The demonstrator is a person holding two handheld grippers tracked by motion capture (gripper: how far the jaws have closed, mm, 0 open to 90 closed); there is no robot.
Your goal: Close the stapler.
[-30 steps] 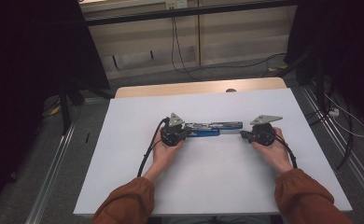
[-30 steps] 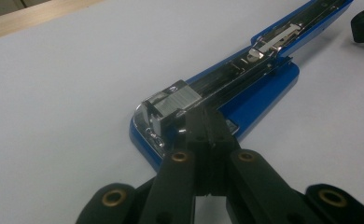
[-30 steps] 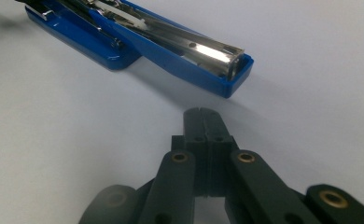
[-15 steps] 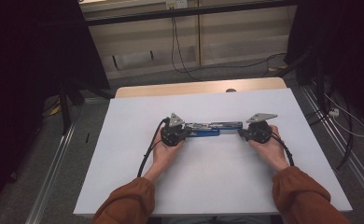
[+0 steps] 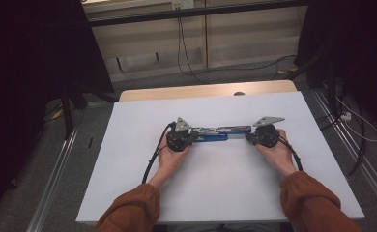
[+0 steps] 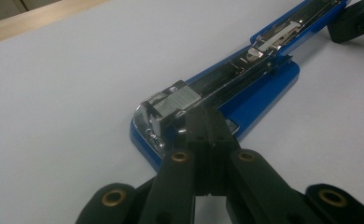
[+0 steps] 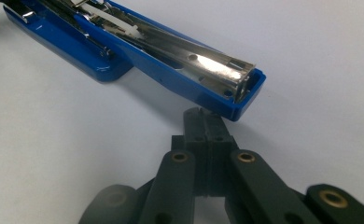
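Note:
A blue stapler (image 5: 215,134) lies swung open flat at the middle of the white table (image 5: 225,193), its metal staple channel facing up. My left gripper (image 5: 195,137) is shut, its tips resting against the stapler's (image 6: 245,79) left end, beside the steel block of the magazine. In the left gripper view the gripper (image 6: 208,122) has its jaws pressed together with nothing between them. My right gripper (image 5: 248,136) is shut too, and its tips (image 7: 203,120) sit just below the open end of the stapler's blue arm (image 7: 171,60). I cannot tell whether they touch it.
A wooden strip (image 5: 206,91) runs along the table's far edge. Cables (image 5: 186,53) trail across the floor behind, and dark stands flank both sides. A black cable (image 5: 155,154) loops from the left gripper over the tabletop.
My right gripper has slid a little to the left, closing in on the stapler's right end. The left gripper and the stapler have stayed put.

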